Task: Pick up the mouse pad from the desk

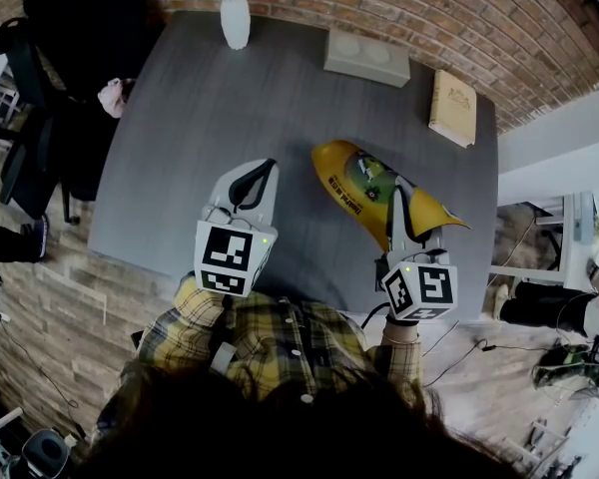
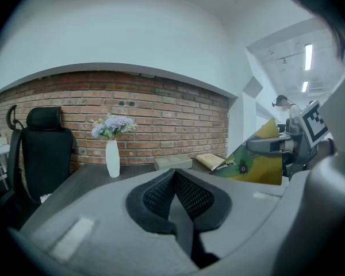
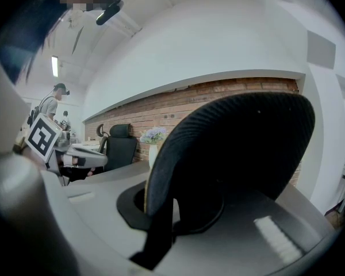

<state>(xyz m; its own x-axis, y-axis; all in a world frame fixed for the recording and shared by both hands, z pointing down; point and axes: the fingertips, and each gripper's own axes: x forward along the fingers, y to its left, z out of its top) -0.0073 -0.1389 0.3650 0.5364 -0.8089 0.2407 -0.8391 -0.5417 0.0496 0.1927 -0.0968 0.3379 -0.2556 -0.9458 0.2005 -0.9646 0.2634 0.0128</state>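
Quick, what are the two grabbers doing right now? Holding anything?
Left gripper: closed, empty.
Right gripper: closed on the mouse pad.

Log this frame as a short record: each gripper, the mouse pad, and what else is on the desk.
left gripper: shut, empty
right gripper: shut on the mouse pad
mouse pad: yellow top, black underside, tilted up and bent
desk: grey; white vase with flowers, grey box and book along the far side

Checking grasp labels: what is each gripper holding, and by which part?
The right gripper clamps the floppy yellow mouse pad by its near edge. The left gripper is shut on nothing.
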